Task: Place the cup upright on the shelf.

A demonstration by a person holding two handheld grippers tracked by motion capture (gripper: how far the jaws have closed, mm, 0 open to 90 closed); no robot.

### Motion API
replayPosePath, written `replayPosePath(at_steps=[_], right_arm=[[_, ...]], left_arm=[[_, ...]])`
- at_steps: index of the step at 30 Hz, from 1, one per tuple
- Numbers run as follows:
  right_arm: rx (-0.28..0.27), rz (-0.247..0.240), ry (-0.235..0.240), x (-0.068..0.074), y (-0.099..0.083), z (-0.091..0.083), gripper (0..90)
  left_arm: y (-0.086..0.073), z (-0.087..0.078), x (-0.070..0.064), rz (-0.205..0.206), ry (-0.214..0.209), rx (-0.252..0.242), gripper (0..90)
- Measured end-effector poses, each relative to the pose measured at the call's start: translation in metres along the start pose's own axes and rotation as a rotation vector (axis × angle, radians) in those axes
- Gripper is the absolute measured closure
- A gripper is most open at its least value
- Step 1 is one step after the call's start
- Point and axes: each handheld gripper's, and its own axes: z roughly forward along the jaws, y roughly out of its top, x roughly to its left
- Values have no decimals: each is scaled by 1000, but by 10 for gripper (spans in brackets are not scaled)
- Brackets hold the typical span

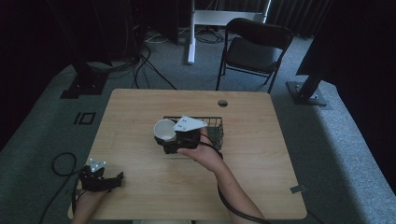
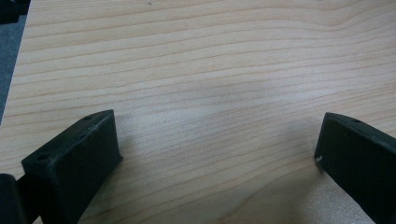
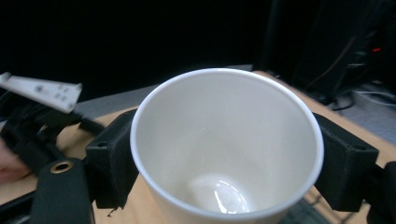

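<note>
A white cup (image 1: 164, 129) is held just above the table at the left end of a black wire basket (image 1: 217, 128). My right gripper (image 1: 166, 138) is shut on the cup, one jaw pressed to each side of it. In the right gripper view the cup (image 3: 224, 140) is empty, its open mouth tilted toward the camera, with my right gripper (image 3: 229, 163) clamped around its wall. My left gripper (image 1: 117, 179) rests low at the table's near left corner. In the left gripper view its jaws stand wide apart over bare wood, and the left gripper (image 2: 217, 149) is open.
The wooden table (image 1: 140, 107) has a round cable hole (image 1: 222, 102) near its far edge. A black folding chair (image 1: 254, 46) stands beyond the table. Cables lie on the grey floor (image 1: 60, 163) at the left. The other hand's gripper with its grey plate (image 3: 42, 91) is at the left of the right gripper view.
</note>
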Motion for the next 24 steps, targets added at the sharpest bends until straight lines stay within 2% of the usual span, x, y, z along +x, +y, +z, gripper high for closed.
replayPosePath(at_steps=[4, 14, 24], right_arm=[[-9, -13, -47, -9, 7, -8, 199], [-35, 25, -170, -38, 13, -27, 199], [-2, 62, -259, -65, 4, -40, 199]], left_arm=[[0, 0, 0, 0, 0, 0, 1], [0, 0, 0, 0, 0, 0, 1], [0, 0, 0, 0, 0, 0, 1]])
